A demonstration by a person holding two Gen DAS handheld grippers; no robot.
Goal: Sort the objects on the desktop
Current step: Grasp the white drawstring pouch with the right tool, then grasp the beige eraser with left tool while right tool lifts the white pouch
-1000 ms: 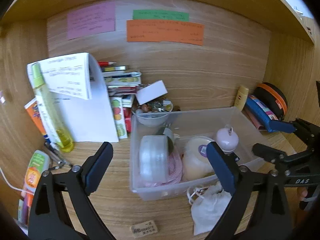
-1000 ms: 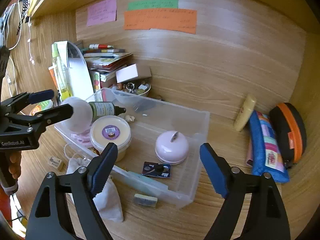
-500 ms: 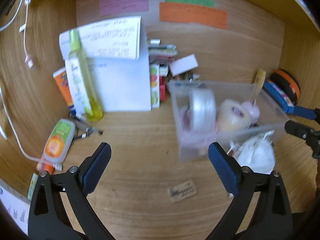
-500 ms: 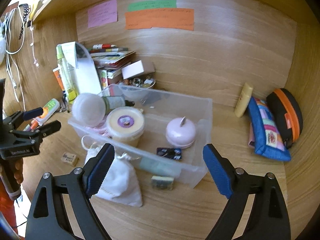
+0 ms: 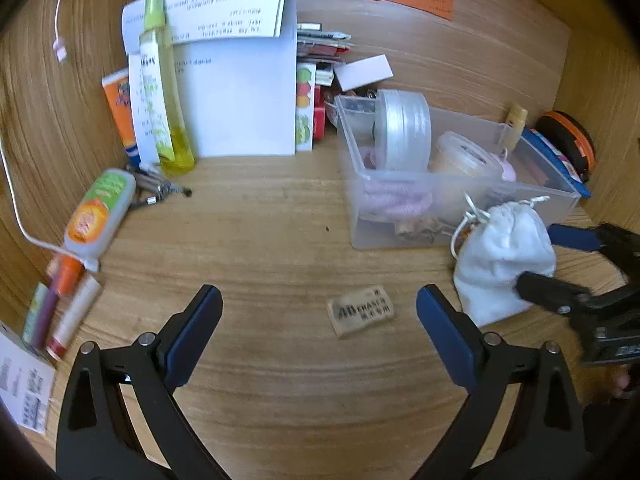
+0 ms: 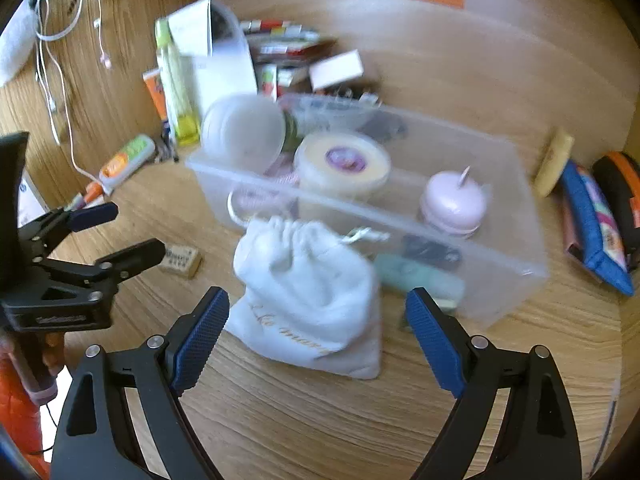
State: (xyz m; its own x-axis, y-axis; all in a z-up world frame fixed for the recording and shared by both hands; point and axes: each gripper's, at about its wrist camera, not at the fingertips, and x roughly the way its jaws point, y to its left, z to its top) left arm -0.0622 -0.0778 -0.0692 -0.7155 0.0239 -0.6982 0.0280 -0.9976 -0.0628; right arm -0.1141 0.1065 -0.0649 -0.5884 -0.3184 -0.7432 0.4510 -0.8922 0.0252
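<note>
A clear plastic bin [image 5: 532, 190] [image 6: 516, 264] on the wooden desk holds a tape roll [image 5: 402, 134], a cream jar [image 6: 344, 162], a pink round case [image 6: 454, 204] and pink cord. A white drawstring pouch [image 6: 308, 292] [image 5: 502, 262] lies in front of the bin. My right gripper [image 6: 318, 326] is open, its jaws on either side of the pouch's near end. A tan eraser [image 5: 360, 310] [image 6: 182, 260] lies on the desk just ahead of my open, empty left gripper [image 5: 318, 318].
A yellow spray bottle [image 5: 162, 92], white papers [image 5: 236, 92], a book stack, an orange-green tube [image 5: 98, 214] and pens sit at the left. A blue pouch [image 6: 596, 232] and black-orange case [image 6: 624, 192] lie at the right. A white cable [image 5: 24, 228] hangs at left.
Both grippers have pulled back from the bin. My right gripper has dropped towards the white pouch. My left gripper has swung left and down towards the eraser.
</note>
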